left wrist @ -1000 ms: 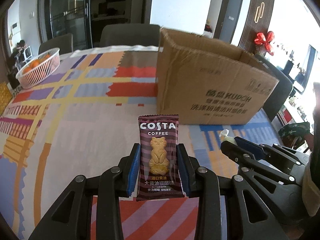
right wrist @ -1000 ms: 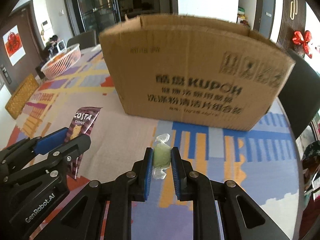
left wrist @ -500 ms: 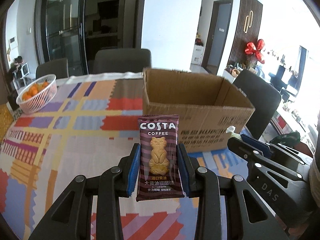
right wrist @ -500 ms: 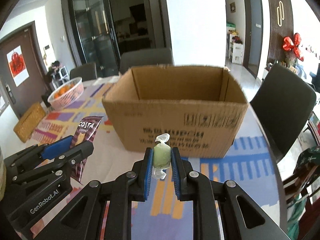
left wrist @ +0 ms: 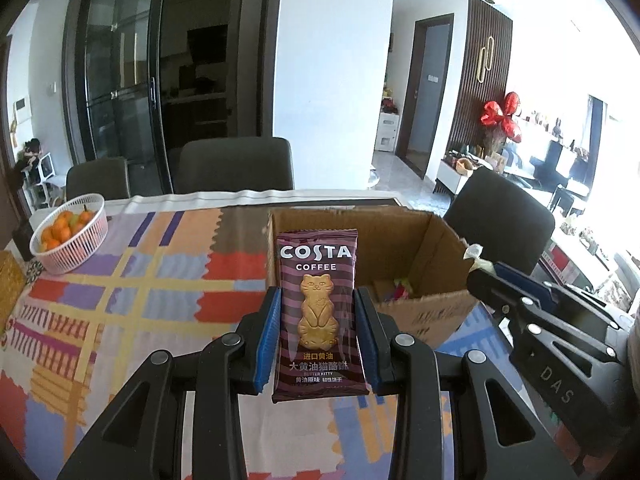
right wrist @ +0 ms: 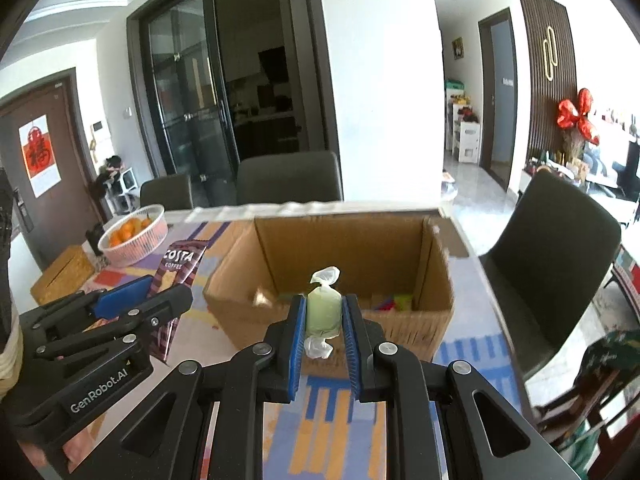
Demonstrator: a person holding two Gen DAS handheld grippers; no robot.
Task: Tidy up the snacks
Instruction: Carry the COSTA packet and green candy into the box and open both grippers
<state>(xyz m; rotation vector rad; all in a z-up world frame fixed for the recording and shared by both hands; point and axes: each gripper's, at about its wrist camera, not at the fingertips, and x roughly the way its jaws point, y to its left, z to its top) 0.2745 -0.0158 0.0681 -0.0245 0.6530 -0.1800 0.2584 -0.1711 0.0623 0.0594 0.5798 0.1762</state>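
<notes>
My left gripper (left wrist: 318, 312) is shut on a brown Costa Coffee biscuit packet (left wrist: 318, 312) held upright, its blue pads pressing both long sides. My right gripper (right wrist: 323, 312) is shut on a pale green wrapped candy (right wrist: 323, 311) with twisted clear ends. Both hang in the air in front of an open cardboard box (left wrist: 424, 312) (right wrist: 332, 320) on the table, whose inside holds several colourful snacks (right wrist: 394, 302). In the right wrist view, the left gripper (right wrist: 136, 300) with the packet (right wrist: 178, 268) shows at the left. The left wrist view catches the right gripper (left wrist: 486, 276) at the right.
A white basket of oranges (left wrist: 70, 240) (right wrist: 134, 234) sits at the far left of the table on a colourful patterned cloth (left wrist: 120, 292). Dark chairs stand behind the table (left wrist: 236, 164) and at its right (right wrist: 556, 256). A woven box (right wrist: 62, 274) lies at the left edge.
Both grippers have risen with their snacks, so the box now appears lower and its open inside is visible. Each grip is unchanged.
</notes>
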